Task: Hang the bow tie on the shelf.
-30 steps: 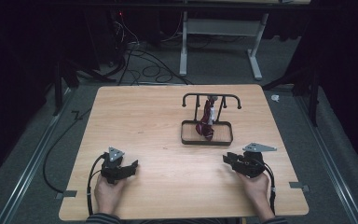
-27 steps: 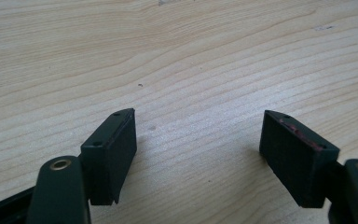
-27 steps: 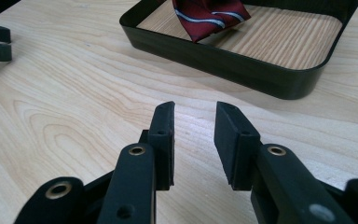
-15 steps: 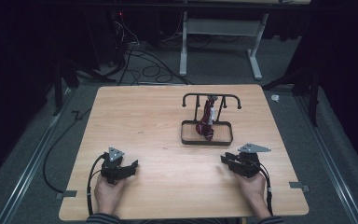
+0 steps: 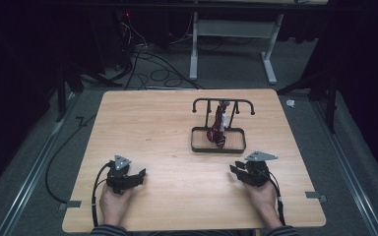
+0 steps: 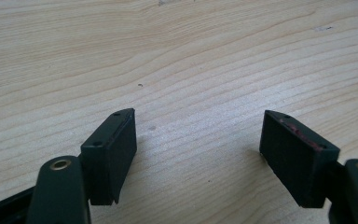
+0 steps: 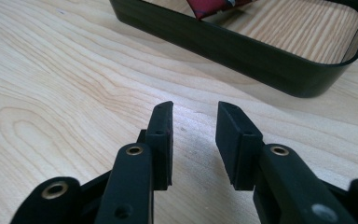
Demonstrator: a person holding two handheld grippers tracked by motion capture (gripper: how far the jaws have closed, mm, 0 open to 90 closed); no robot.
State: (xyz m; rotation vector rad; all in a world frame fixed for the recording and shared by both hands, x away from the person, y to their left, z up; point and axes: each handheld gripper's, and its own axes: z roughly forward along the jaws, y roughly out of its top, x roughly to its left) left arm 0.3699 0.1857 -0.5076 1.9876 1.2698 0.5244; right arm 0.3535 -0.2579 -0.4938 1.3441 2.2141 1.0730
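A black rack (image 5: 223,102) with a low tray base (image 5: 218,150) stands right of the table's middle. A dark red patterned cloth (image 5: 218,129) hangs from its rail down into the tray. My right gripper (image 5: 234,169) rests on the wood just in front of the tray, held by a hand. In the right gripper view its jaws (image 7: 193,109) point at the tray wall (image 7: 242,51); they are partly open, have just been opening, and hold nothing. The red cloth (image 7: 209,7) shows beyond that wall. My left gripper (image 5: 140,173) lies at the front left, open wide (image 6: 198,116) over bare wood.
The wooden table (image 5: 152,128) has its edge close behind both hands. Black cables (image 5: 96,189) trail from the grippers off the front edge. Beyond the table are a white desk frame (image 5: 231,29) and loose cables on the floor.
The right gripper has edged a little to the left, in front of the tray. The left gripper and the rack with the cloth have not moved.
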